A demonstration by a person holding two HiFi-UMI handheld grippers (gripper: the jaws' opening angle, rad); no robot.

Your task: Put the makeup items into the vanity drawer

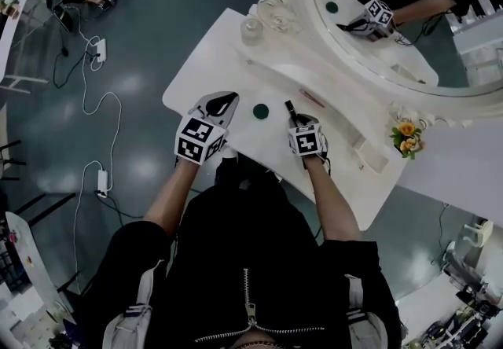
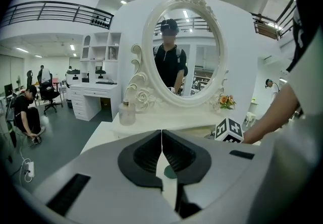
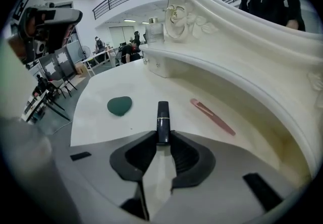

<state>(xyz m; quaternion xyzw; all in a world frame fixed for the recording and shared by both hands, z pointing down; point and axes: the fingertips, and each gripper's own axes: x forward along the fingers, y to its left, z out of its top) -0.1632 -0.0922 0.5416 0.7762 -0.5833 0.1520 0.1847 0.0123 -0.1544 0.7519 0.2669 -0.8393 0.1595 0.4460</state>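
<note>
Black pads of the right tool (image 3: 162,137) clamp the near end of a black lipstick tube (image 3: 162,117), which points across the white surface (image 3: 101,127) toward the oval mirror (image 1: 393,17). The left tool (image 2: 161,140) is closed, its tips touching with nothing between them, held over the side of the surface away from the mirror. A dark green round item (image 3: 119,105) lies on the surface between the two tools, and a slim pink item (image 3: 212,116) lies closer to the mirror, just before its raised base

Ornate mirror (image 1: 424,41), orange flowers (image 1: 406,137), glass bottle (image 1: 251,27)
</note>
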